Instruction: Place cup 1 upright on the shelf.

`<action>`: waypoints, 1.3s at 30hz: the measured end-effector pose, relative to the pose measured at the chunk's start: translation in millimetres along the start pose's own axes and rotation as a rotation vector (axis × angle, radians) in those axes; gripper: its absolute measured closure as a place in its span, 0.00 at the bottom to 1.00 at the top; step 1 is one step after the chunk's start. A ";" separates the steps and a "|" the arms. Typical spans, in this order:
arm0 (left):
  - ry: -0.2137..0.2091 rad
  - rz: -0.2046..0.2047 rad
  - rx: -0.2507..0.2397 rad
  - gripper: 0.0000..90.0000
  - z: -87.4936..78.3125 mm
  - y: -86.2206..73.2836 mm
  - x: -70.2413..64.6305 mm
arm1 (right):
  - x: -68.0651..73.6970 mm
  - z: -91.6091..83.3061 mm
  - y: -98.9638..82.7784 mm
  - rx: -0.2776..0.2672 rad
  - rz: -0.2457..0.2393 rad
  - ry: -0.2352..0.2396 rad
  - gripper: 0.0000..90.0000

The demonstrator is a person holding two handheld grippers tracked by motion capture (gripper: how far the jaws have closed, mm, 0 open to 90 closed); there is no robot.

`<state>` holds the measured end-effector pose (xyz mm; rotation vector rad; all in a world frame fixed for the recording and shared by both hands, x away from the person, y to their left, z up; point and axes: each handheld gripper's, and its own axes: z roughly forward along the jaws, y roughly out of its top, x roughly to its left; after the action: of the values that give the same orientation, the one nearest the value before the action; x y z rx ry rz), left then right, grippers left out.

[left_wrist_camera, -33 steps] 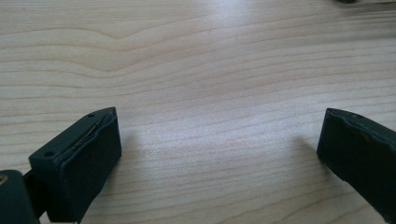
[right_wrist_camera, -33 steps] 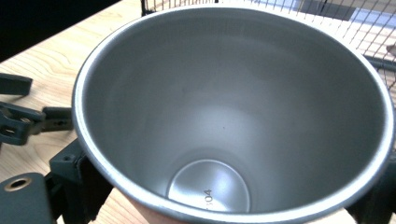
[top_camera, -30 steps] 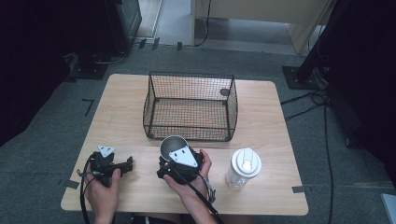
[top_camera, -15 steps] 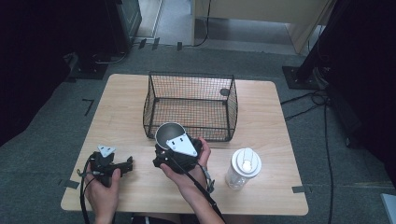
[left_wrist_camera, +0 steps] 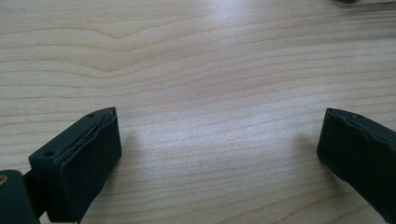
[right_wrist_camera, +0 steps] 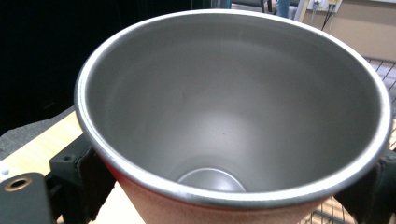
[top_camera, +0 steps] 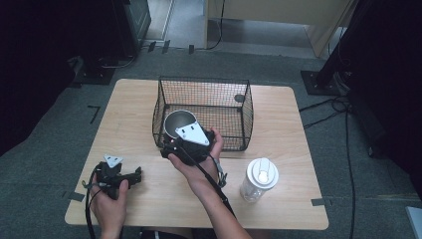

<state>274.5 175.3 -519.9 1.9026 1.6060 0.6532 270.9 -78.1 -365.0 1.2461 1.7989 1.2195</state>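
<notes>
My right gripper (top_camera: 177,131) is shut on a steel cup (top_camera: 178,121) with a red outside and holds it upright at the front left corner of the black wire basket (top_camera: 234,117). In the right gripper view the cup (right_wrist_camera: 233,107) is empty, and its rim sits between the two black fingers (right_wrist_camera: 77,175). My left gripper (top_camera: 130,176) rests on the wooden table (top_camera: 278,107) at the front left. Its jaws stand wide open over bare wood in the left gripper view (left_wrist_camera: 219,149).
A clear bottle with a white lid (top_camera: 260,178) stands at the front right of the table. A small dark round object (top_camera: 239,98) sits at the basket's far right wall. Dark stands and cables surround the table on the floor.
The right gripper has carried the cup up and away from the person, from in front of the basket to its front left corner. The left gripper has stayed in place.
</notes>
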 end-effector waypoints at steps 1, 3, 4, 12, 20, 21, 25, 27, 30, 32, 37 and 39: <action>0.000 0.000 0.000 0.00 0.0 0.0 0.0 | -0.2 1.1 2.0 -0.001 -0.001 0.000 0.09; 0.000 0.000 0.000 0.00 0.0 0.0 0.0 | -0.9 4.7 7.0 -0.003 -0.007 -0.005 0.09; 0.000 0.000 0.000 0.00 0.0 0.0 0.0 | -1.0 6.6 9.2 -0.005 -0.008 -0.008 0.09; 0.001 -0.001 -0.002 0.00 0.1 -0.1 -0.1 | -1.5 23.9 20.8 -0.013 -0.022 -0.028 0.09; 0.000 0.000 0.000 0.00 0.0 0.0 -0.1 | -7.7 41.9 30.5 -0.025 -0.019 -0.058 0.09; 0.001 0.000 -0.001 0.00 0.1 0.0 -0.1 | -8.5 43.7 31.2 -0.026 -0.019 -0.060 0.09; 0.000 -0.001 -0.002 0.00 0.1 0.0 -0.1 | -12.6 53.7 34.2 -0.032 -0.010 -0.072 0.09; 0.001 0.000 -0.001 0.00 0.1 0.0 0.0 | -14.7 59.2 34.9 -0.035 -0.002 -0.076 0.09; 0.001 0.001 0.000 0.00 0.0 0.0 0.0 | -17.1 68.8 36.0 -0.034 -0.007 -0.085 0.09; 0.001 0.001 -0.001 0.00 0.0 0.0 0.0 | -18.7 75.4 36.7 -0.035 -0.005 -0.085 0.09; 0.001 0.000 -0.002 0.00 0.1 -0.1 0.0 | -21.6 91.2 36.5 -0.050 -0.009 -0.103 0.09; 0.001 0.000 -0.002 0.00 0.2 -0.1 0.0 | -21.8 94.5 36.4 -0.052 -0.004 -0.107 0.09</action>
<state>274.6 175.2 -520.1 1.9008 1.6054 0.6564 373.2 -62.2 -367.1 1.2542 1.6824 1.1677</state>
